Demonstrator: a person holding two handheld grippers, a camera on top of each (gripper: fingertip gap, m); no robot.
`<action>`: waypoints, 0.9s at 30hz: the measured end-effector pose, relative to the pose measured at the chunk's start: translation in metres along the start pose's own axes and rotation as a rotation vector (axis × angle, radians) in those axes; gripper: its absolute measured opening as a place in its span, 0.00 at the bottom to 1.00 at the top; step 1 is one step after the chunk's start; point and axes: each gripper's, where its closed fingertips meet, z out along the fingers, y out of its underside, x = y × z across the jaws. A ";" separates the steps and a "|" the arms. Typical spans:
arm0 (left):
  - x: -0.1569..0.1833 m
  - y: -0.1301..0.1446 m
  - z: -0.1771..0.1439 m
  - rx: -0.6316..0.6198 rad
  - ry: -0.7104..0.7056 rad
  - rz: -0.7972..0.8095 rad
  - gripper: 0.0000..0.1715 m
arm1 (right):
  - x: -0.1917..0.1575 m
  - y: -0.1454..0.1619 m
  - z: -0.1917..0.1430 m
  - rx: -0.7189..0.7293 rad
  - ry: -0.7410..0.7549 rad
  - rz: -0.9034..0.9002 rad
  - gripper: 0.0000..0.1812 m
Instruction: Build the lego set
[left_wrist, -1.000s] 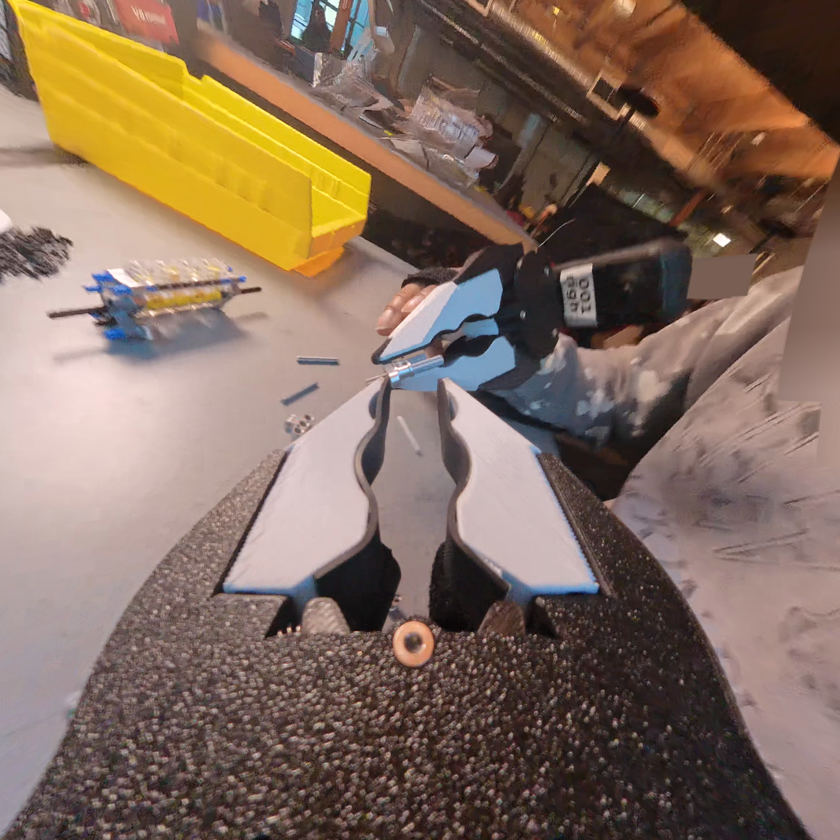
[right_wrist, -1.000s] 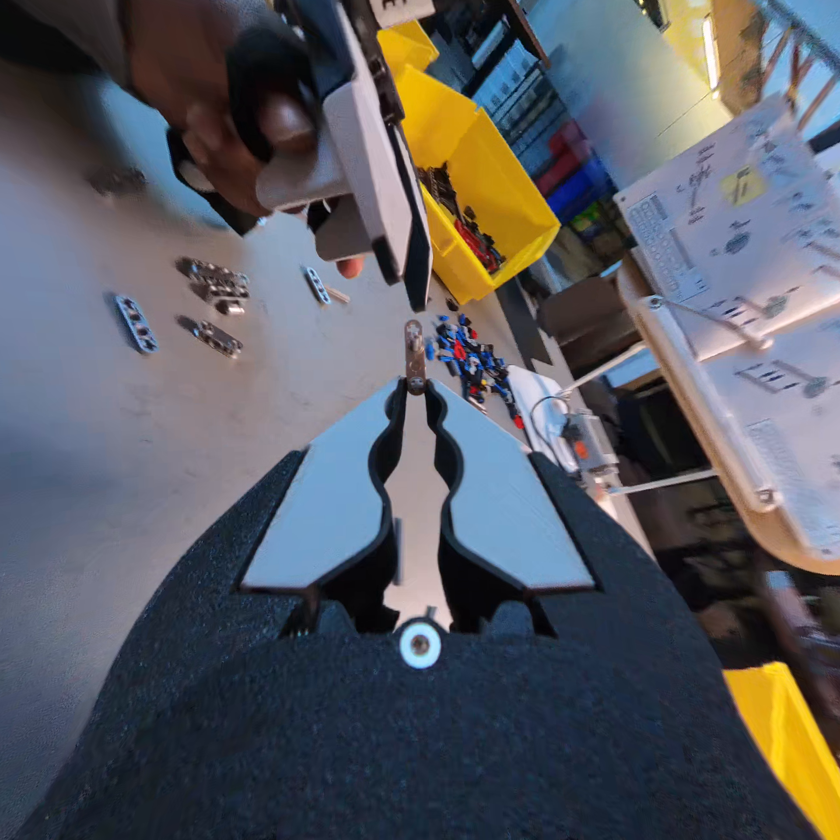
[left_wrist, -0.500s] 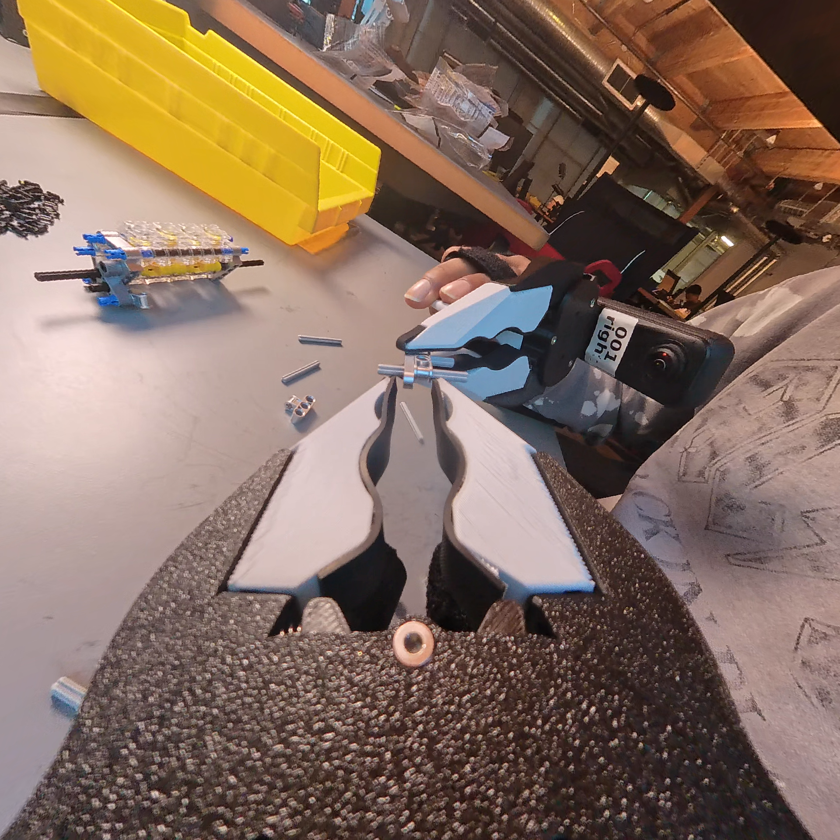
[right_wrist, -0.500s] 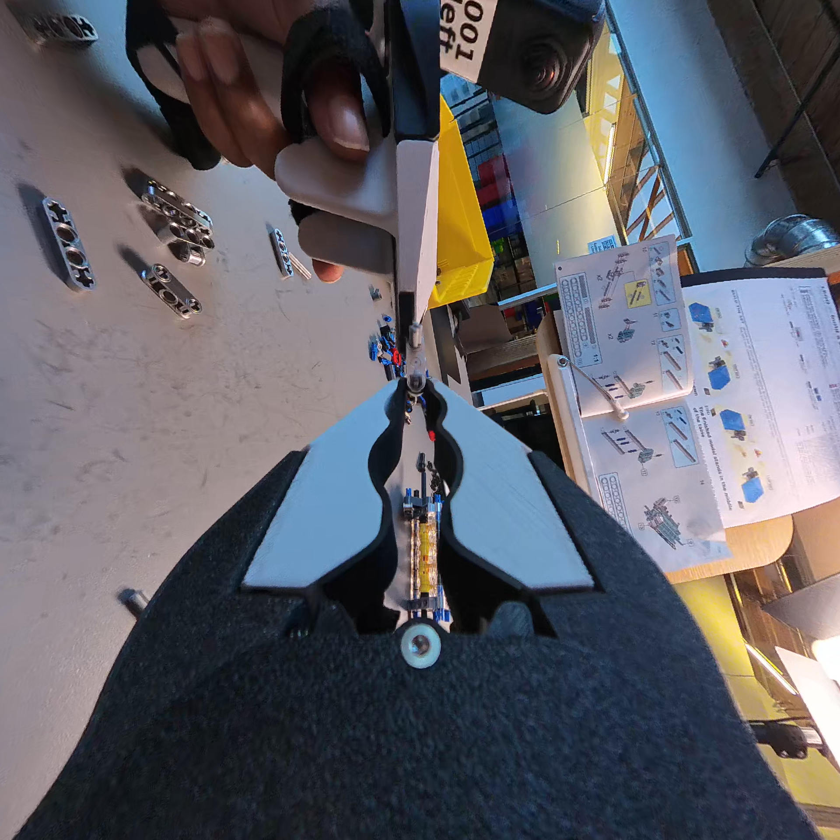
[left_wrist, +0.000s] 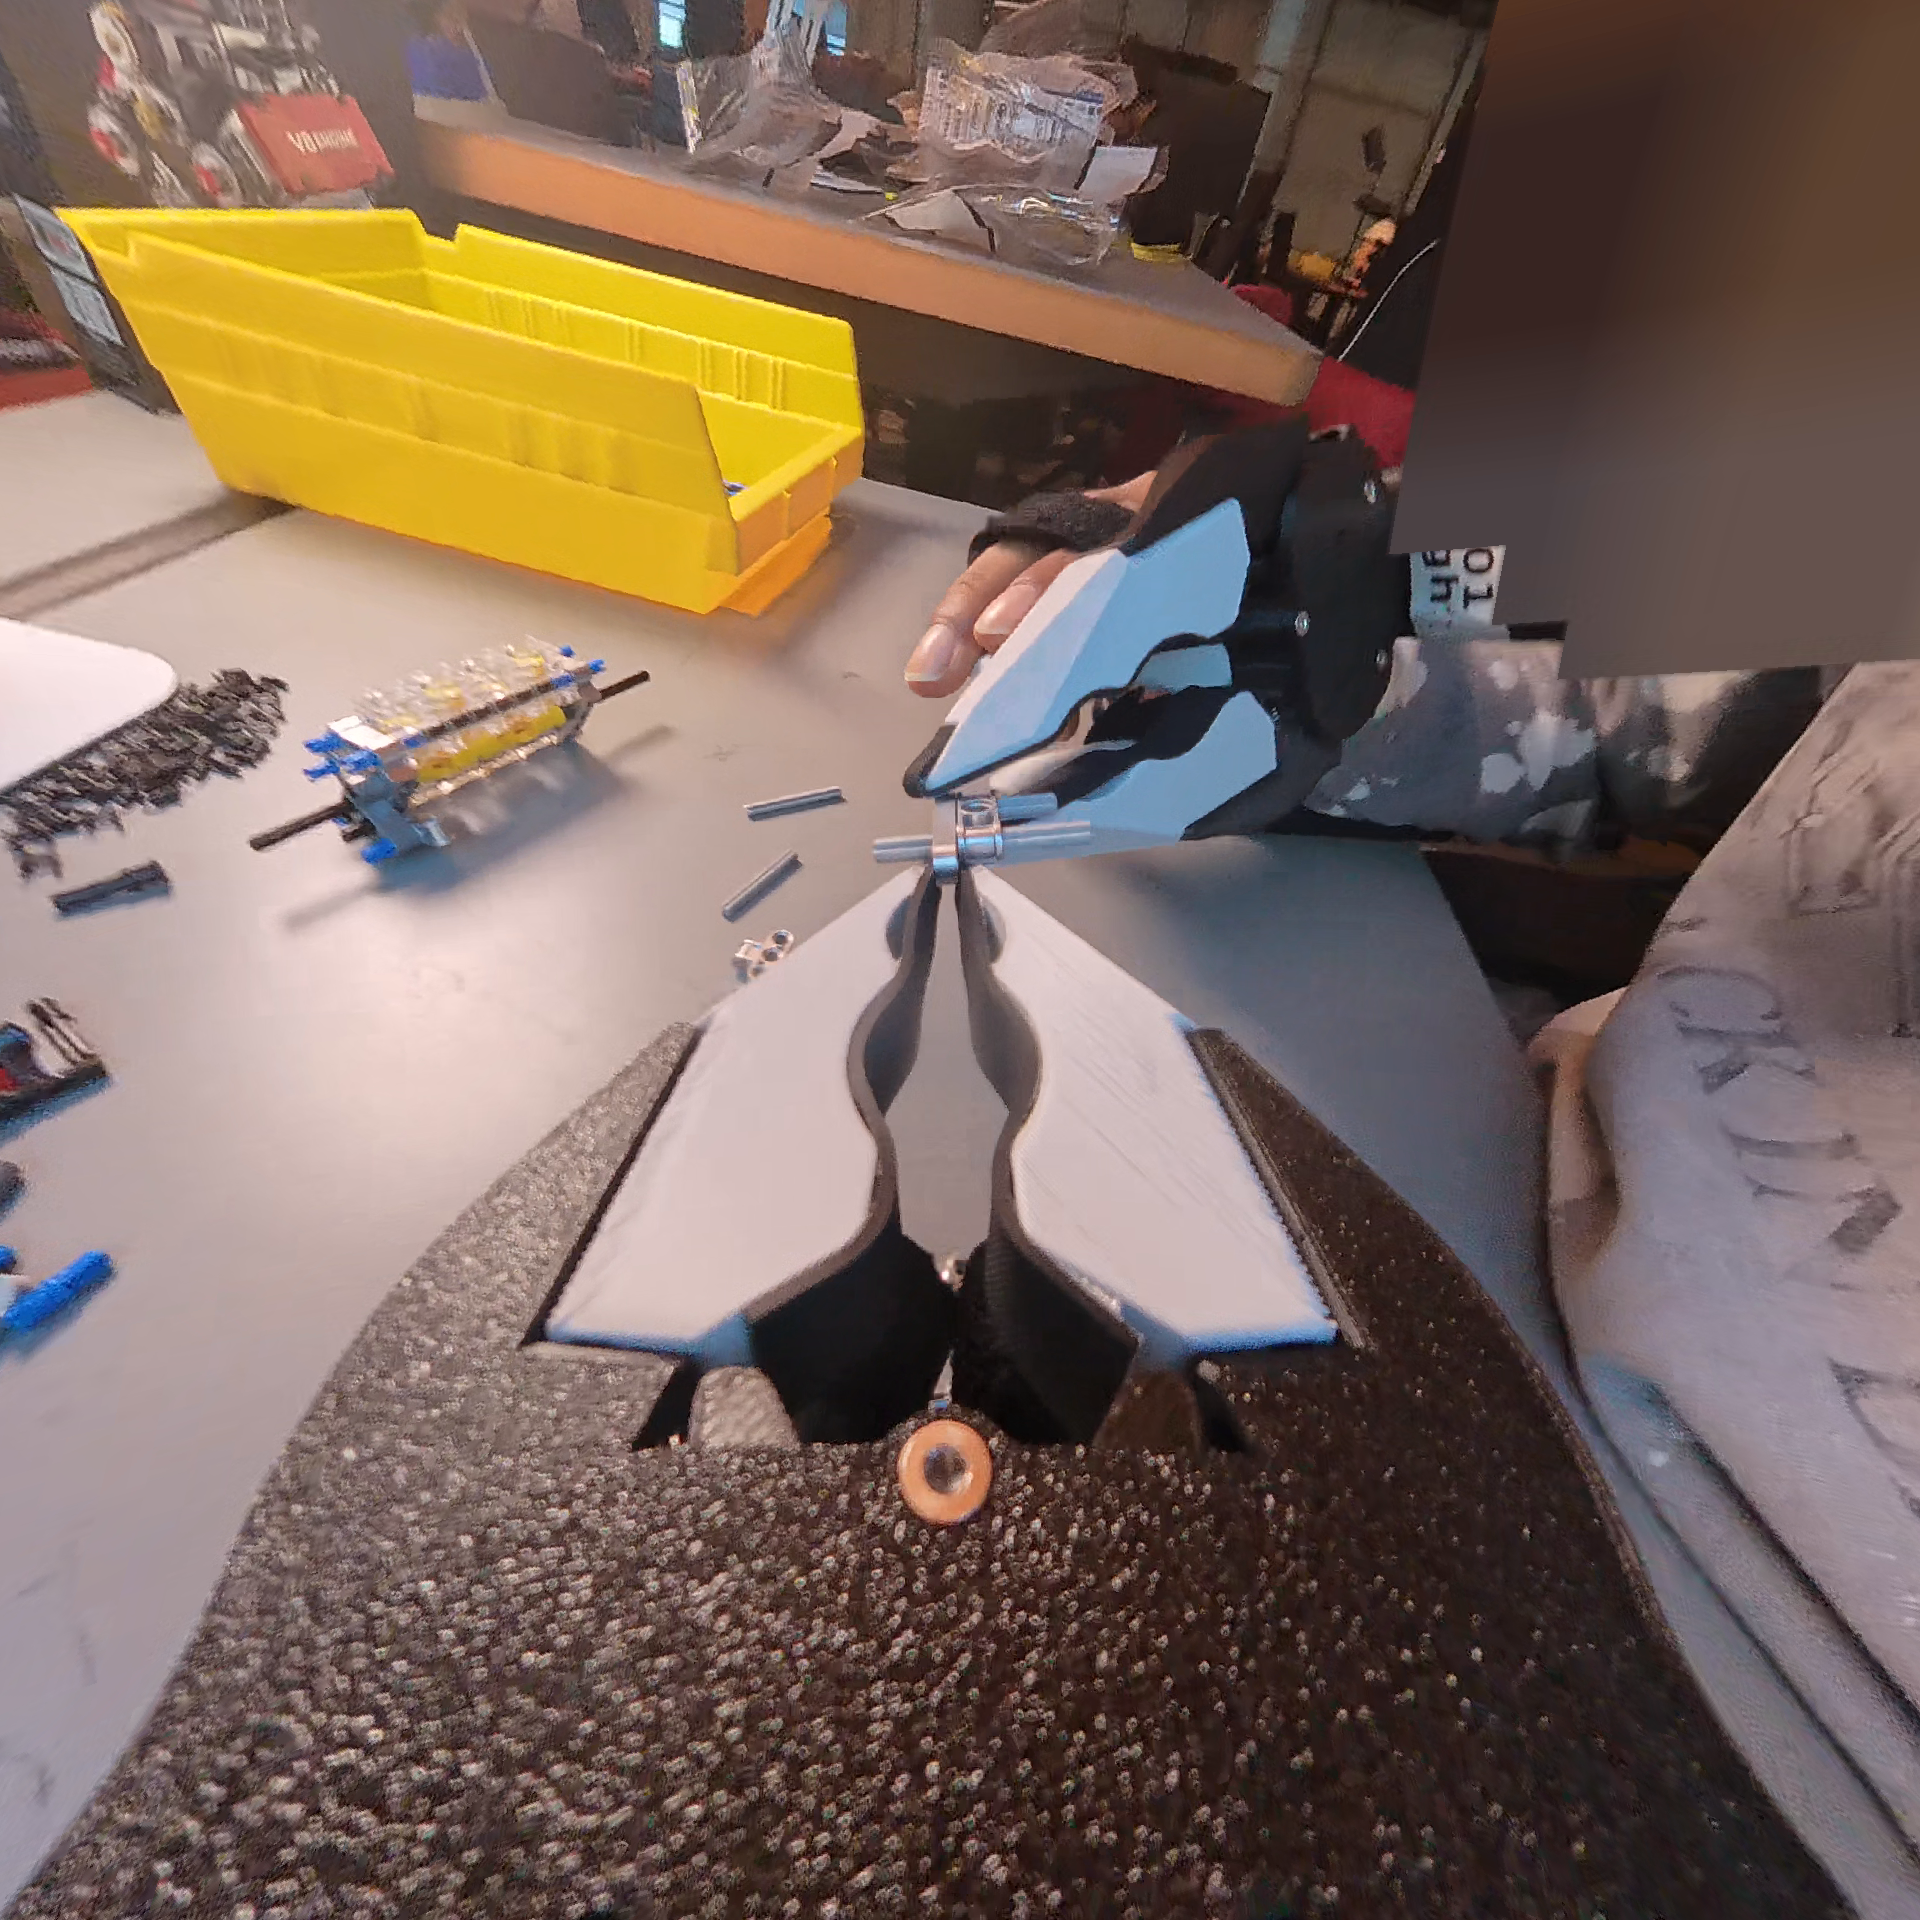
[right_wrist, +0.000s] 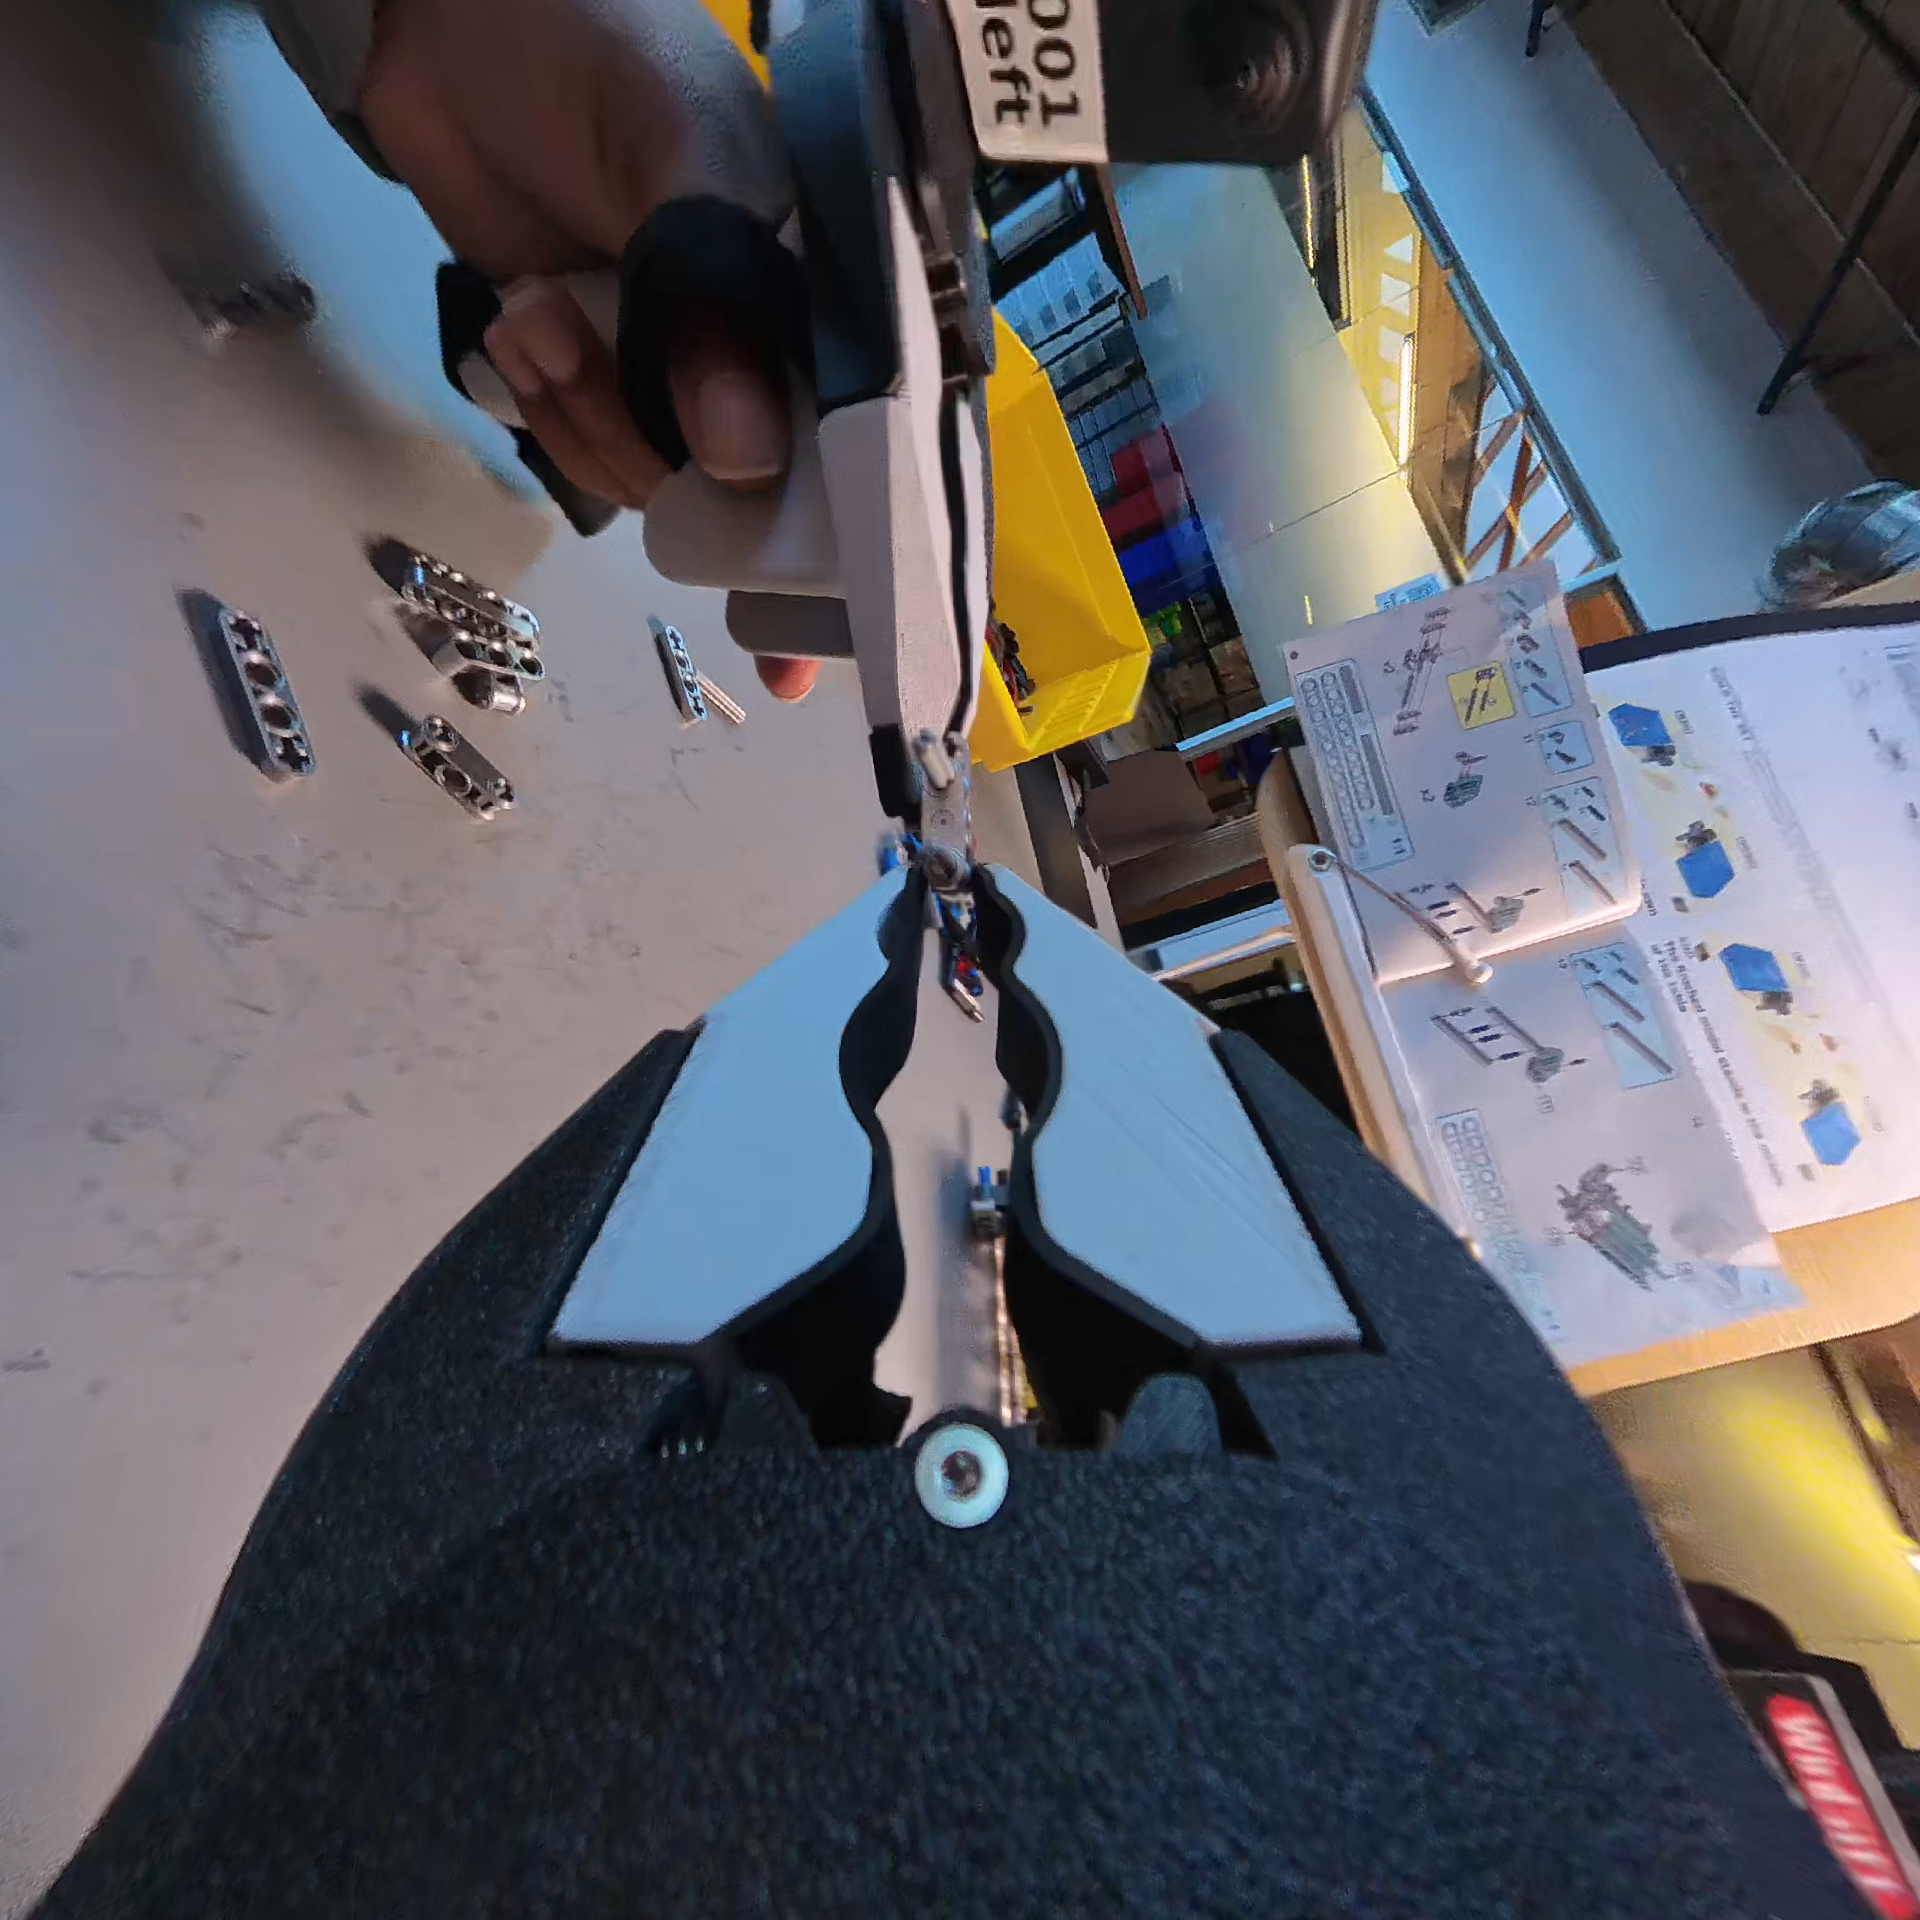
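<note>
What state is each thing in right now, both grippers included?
left gripper: shut on small grey connector.
right gripper: shut on small grey connector.
small grey connector: held above the table, grey axle through it.
grey axle: level, sticking out both sides.
yellow bin: open-topped, on the table.
clear block assembly: lying on its side.
instruction booklet: open.

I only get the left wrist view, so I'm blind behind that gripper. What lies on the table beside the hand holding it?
Observer: Several short grey perforated beams lie loose on the grey table near that hand.
Operator: Any instructions within sight?
Observer: Yes, an open illustrated booklet is propped on a tan holder past the table's edge.
</note>
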 end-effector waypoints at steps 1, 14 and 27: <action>0.000 -0.001 -0.001 0.001 -0.016 0.045 0.01 | 0.001 0.000 -0.001 0.020 -0.015 0.068 0.04; 0.016 -0.004 -0.002 0.006 -0.035 0.368 0.01 | -0.013 -0.023 -0.016 0.242 -0.418 0.724 0.13; 0.020 -0.014 -0.004 0.077 0.262 -0.281 0.14 | -0.006 -0.016 -0.011 0.163 -0.215 0.372 0.13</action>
